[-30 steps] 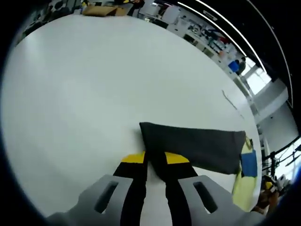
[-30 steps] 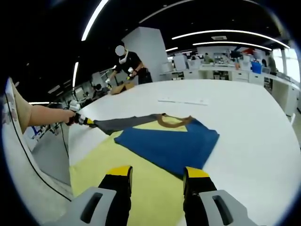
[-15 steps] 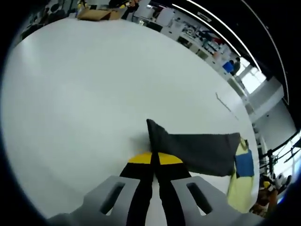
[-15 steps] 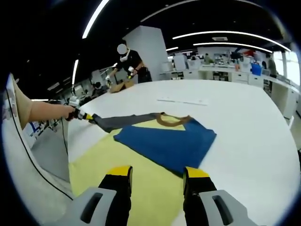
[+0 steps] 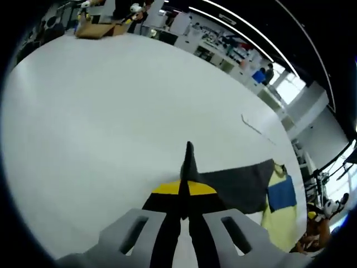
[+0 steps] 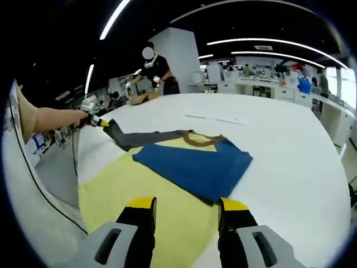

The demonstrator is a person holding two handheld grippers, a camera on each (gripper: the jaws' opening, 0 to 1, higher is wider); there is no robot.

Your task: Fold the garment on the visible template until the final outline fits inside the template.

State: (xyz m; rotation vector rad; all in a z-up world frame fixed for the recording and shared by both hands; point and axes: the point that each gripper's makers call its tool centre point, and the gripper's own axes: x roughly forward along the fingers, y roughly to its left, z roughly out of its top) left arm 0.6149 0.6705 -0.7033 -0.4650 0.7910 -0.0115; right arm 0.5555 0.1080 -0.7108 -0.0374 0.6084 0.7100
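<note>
In the left gripper view we see our left gripper (image 5: 184, 192) with its black, yellow-tipped jaws pressed together on the end of the dark grey sleeve (image 5: 234, 184) of the garment; a pinched point of grey cloth stands up just above the jaw tips. From there the sleeve runs off to the right over the broad white worktop (image 5: 100, 111) toward the blue body of the garment (image 5: 281, 194), which lies on a pale yellow template sheet (image 5: 279, 223) near the worktop's edge.

In the right gripper view our right gripper (image 6: 187, 209) hovers above the near part of the pale yellow template sheet (image 6: 128, 190), its two jaws standing well apart with nothing between them. The blue-bodied garment with a brown neckband (image 6: 195, 164) lies folded on the sheet, its far right corner reaching past the yellow onto the white worktop (image 6: 290, 145). The dark grey sleeve (image 6: 145, 137) stretches out to the left from the neckband, off the sheet, and ends at the left gripper (image 6: 96, 121), held by a bare forearm (image 6: 53, 120) that comes in from the left edge. The sleeve looks lifted at that end, though we cannot tell how far it clears the worktop.

At the far side of the worktop a person in dark clothes (image 6: 158, 75) stands beside a brown cardboard box (image 6: 142, 97). A thin white strip (image 6: 217, 118) lies on the worktop beyond the garment.
</note>
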